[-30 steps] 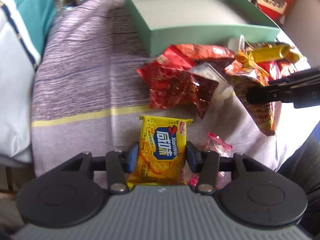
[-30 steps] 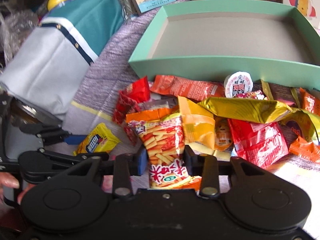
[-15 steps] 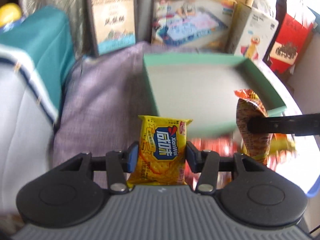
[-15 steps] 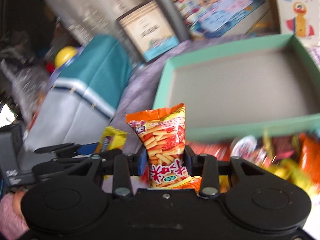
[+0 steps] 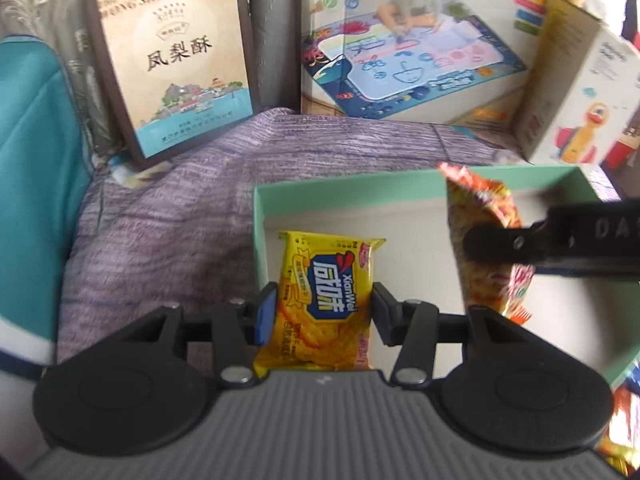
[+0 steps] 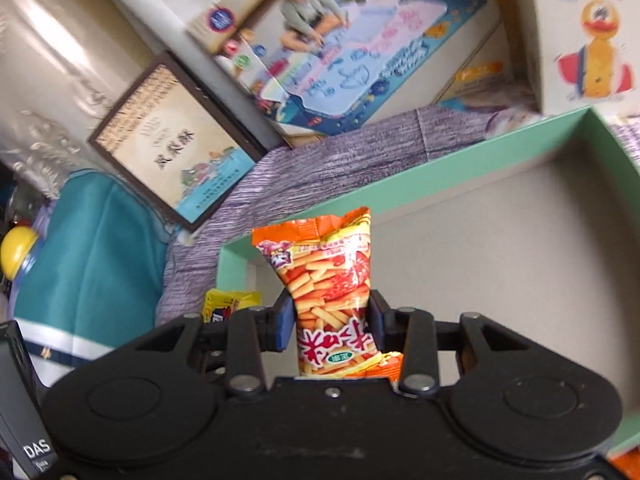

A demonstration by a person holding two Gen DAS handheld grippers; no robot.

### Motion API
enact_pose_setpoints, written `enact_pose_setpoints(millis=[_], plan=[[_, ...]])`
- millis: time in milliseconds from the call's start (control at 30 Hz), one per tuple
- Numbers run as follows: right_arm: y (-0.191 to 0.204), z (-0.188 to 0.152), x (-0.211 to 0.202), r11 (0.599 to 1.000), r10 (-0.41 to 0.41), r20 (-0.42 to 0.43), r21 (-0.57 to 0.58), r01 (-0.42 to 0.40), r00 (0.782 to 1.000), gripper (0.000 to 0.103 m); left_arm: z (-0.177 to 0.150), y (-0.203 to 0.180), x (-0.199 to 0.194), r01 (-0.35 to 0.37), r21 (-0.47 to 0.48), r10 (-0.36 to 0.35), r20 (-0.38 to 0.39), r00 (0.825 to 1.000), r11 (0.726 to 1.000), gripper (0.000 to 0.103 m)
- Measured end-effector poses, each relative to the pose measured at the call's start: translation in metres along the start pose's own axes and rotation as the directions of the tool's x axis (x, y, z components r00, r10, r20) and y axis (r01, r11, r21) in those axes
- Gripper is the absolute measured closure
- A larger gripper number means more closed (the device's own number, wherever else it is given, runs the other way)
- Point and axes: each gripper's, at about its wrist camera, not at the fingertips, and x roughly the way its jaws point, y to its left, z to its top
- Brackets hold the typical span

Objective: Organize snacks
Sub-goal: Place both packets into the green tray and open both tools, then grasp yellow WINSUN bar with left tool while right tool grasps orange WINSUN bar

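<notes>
My left gripper [image 5: 324,308] is shut on a yellow cracker packet [image 5: 324,300], held above the near left corner of the green box [image 5: 258,220]. My right gripper [image 6: 331,322] is shut on an orange packet of stick snacks [image 6: 330,280], over the same green box [image 6: 400,196], whose grey floor is bare. In the left wrist view the orange packet [image 5: 480,216] hangs to the right, pinched by the right gripper's black fingers [image 5: 520,244]. The yellow packet [image 6: 230,304] shows at lower left in the right wrist view.
The box lies on a purple striped cloth [image 5: 180,200]. Behind it lean a framed pastry box [image 5: 172,56], a drawing-mat toy box [image 5: 412,52] and a duck toy box [image 5: 584,120]. A teal and white cushion [image 5: 32,168] is on the left. Loose snack packets [image 5: 624,412] lie at the box's right.
Both grippers, each still holding its packet, have moved away from the snack pile and forward over the green box. The pile has dropped out of sight; the boxes behind now fill the view.
</notes>
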Motion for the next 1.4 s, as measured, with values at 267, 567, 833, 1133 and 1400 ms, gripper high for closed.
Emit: enact_pose_setpoints(millis=[267,567,833,1133,1400], plan=[[-0.010,0.020,0.057,0.995,0.045,-0.068,0.091,-0.039,0.997,0.049,0.015,0.003,0.034,0.002,-0.013,-0.001,0.025,1.000,1.000,0.041],[-0.009,0.022,0.024,0.998,0.041,0.010,0.055,-0.042,0.999,0.000,0.010,-0.013,0.007,0.018,-0.006,-0.018,0.077,0.997,1.000,0.003],[-0.025,-0.007,-0.047,0.999,0.034,0.034,0.032,-0.035,0.999,0.000,-0.019,-0.027,-0.037,0.031,0.018,-0.032,0.083,0.996,0.999,0.000],[-0.039,-0.062,-0.107,0.999,0.044,0.025,-0.020,-0.043,0.999,0.000,-0.080,-0.058,-0.078,0.044,0.118,-0.050,0.047,0.998,0.992,0.000],[-0.063,-0.120,-0.128,0.998,0.065,-0.038,0.007,-0.065,0.997,0.000,-0.135,-0.070,-0.094,0.088,0.115,-0.084,-0.041,0.996,0.989,0.000]])
